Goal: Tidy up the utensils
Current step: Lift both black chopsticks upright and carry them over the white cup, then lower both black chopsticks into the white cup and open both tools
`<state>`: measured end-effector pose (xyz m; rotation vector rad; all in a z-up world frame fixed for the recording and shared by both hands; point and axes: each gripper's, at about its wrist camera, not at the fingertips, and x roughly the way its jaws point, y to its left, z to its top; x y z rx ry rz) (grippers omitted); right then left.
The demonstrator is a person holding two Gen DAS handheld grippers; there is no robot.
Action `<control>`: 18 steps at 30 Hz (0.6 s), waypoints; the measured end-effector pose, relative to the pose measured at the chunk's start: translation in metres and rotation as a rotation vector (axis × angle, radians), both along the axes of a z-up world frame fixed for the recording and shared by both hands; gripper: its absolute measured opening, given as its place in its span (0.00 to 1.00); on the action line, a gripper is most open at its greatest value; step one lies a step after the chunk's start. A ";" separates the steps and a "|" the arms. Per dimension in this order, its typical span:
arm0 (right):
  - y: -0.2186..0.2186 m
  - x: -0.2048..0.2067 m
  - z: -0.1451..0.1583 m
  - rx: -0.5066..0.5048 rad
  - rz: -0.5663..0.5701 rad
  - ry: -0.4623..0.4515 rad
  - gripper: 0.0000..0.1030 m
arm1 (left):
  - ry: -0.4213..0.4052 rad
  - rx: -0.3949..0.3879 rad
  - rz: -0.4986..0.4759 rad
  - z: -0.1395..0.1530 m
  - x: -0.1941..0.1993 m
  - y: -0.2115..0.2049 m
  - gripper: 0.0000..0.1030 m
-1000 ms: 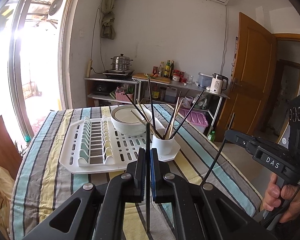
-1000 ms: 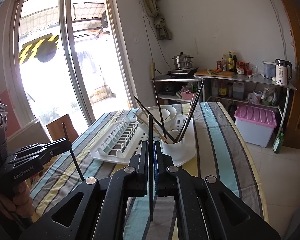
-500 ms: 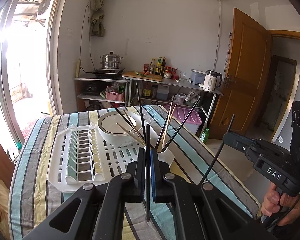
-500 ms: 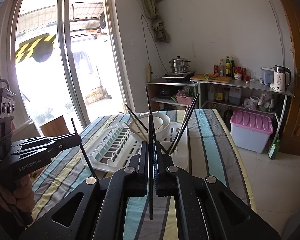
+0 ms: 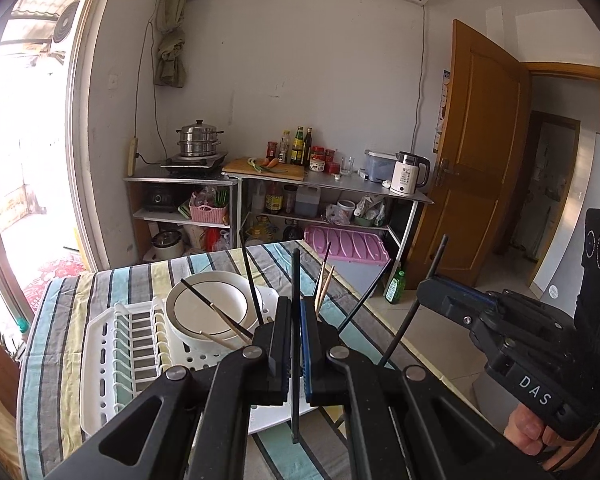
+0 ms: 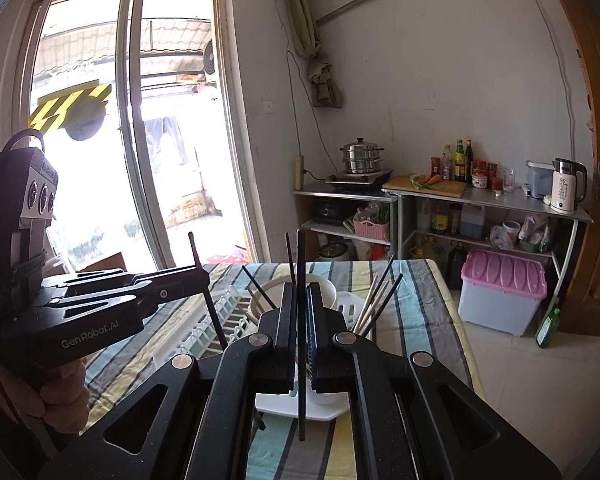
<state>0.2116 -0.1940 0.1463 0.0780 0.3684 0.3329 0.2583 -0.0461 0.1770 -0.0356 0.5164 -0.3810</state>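
The left gripper (image 5: 295, 322) has its two fingers pressed together on a black chopstick (image 5: 295, 344), which stands upright between them, its top above the fingertips and its lower end hanging below the jaws. The right gripper (image 6: 301, 320) is clamped the same way on a second black chopstick (image 6: 301, 336), also upright (each gripper shows in the other's view too, off to the side, with its stick pinched at the tip and slanting down). Both are held over the near end of the striped tablecloth (image 5: 52, 320). Just beyond the fingers lies a white drying rack (image 5: 112, 344) carrying a white bowl (image 5: 208, 308) with a dark rim line; a loose chopstick rests across the bowl. Beside the bowl, more chopsticks (image 6: 374, 300), dark and pale wood, fan out from a holder that the gripper bodies mostly hide. Farther back, metal shelves (image 5: 328, 188) along the wall hold a steamer pot (image 5: 199, 142), bottles and a white kettle (image 5: 408, 172).
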 end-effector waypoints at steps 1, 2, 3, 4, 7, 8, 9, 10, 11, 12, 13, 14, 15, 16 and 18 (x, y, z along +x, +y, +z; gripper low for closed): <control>0.000 0.003 0.003 0.001 -0.002 -0.007 0.04 | -0.006 -0.005 -0.001 0.003 0.004 -0.001 0.04; -0.001 0.006 0.005 0.003 -0.004 -0.013 0.04 | -0.010 -0.010 -0.002 0.005 0.008 -0.001 0.04; -0.002 0.010 0.007 0.006 -0.006 -0.018 0.04 | -0.014 -0.014 -0.002 0.008 0.012 -0.001 0.04; -0.002 0.013 0.008 0.008 -0.008 -0.021 0.04 | -0.019 -0.018 0.000 0.010 0.016 -0.001 0.04; -0.004 0.022 0.011 0.013 -0.012 -0.031 0.04 | -0.028 -0.032 0.005 0.014 0.027 0.000 0.04; -0.004 0.025 0.012 0.014 -0.013 -0.033 0.04 | -0.030 -0.036 0.005 0.015 0.031 0.000 0.04; -0.004 0.028 0.012 0.013 -0.015 -0.035 0.04 | -0.032 -0.038 0.005 0.016 0.035 0.000 0.04; -0.004 0.031 0.012 0.014 -0.017 -0.035 0.04 | -0.033 -0.039 0.004 0.016 0.038 -0.001 0.04; -0.005 0.034 0.012 0.015 -0.018 -0.035 0.04 | -0.037 -0.037 0.004 0.017 0.041 -0.002 0.04; -0.005 0.037 0.012 0.017 -0.018 -0.035 0.04 | -0.039 -0.035 0.005 0.017 0.044 -0.003 0.04; -0.006 0.040 0.012 0.019 -0.018 -0.036 0.04 | -0.040 -0.035 0.004 0.018 0.046 -0.004 0.04; -0.006 0.043 0.013 0.021 -0.018 -0.036 0.04 | -0.041 -0.035 0.004 0.018 0.050 -0.005 0.04; -0.006 0.045 0.013 0.024 -0.018 -0.037 0.04 | -0.043 -0.034 0.005 0.018 0.053 -0.006 0.04; -0.007 0.048 0.014 0.026 -0.019 -0.038 0.04 | -0.044 -0.033 0.004 0.018 0.055 -0.006 0.04; -0.006 0.052 0.015 0.026 -0.018 -0.043 0.04 | -0.049 -0.033 0.005 0.018 0.060 -0.008 0.04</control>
